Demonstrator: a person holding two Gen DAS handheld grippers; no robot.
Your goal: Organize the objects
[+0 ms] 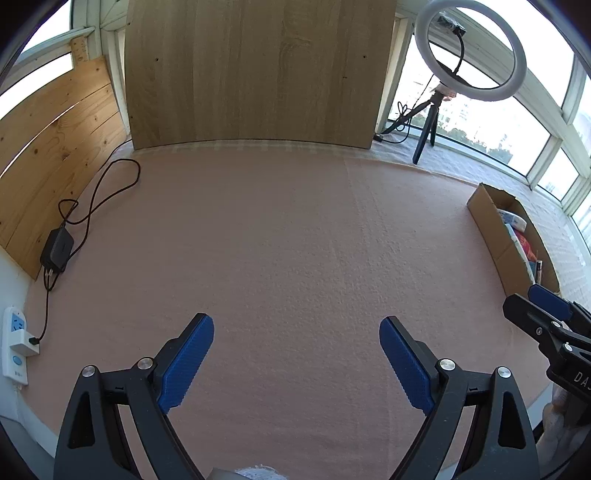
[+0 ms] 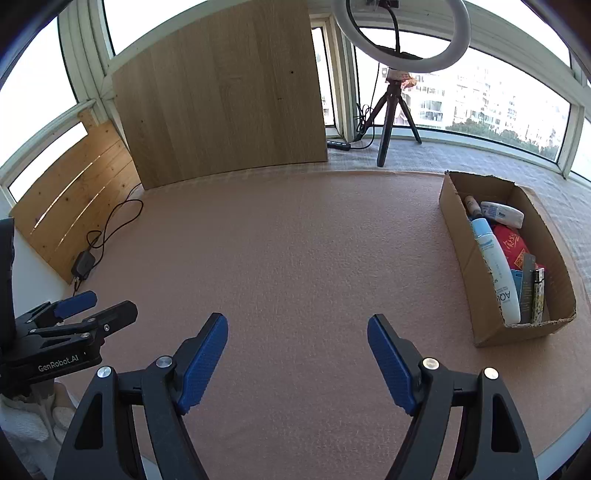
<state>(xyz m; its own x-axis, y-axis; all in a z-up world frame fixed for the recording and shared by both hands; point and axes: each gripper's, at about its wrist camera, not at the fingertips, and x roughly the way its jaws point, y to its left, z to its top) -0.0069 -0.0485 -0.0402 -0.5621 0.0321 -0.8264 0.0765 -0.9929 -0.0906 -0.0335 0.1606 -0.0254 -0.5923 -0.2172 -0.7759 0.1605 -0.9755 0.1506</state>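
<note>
The cardboard box [image 2: 509, 258] sits at the right of the right wrist view, on the pink-covered desk [image 2: 295, 240], and it already carries the things to be organized. Inside I count one tall white bottle [image 2: 496, 269] lying along the left wall, one white tube [image 2: 502, 214] across the far end, one red packet [image 2: 511, 245] and one lighter [image 2: 538, 295] near the front corner; a few more pieces are wedged between them and too cramped to name. No loose object shows on the desk, so the sorting looks finished or nearly so.

If anything is left to place, the step would go best by coming in over the box from above and releasing low, clear of the bottle.

The right hand-held gripper [image 2: 297, 354] is spread wide and holds nothing. The left hand-held gripper [image 1: 296, 354] is likewise wide apart and empty, over bare desk.

Around them: one ring light [image 2: 402, 33] on its tripod at the upper right, one upright wooden board [image 2: 221, 99], one black power adapter [image 1: 56, 249] at the left.
</note>
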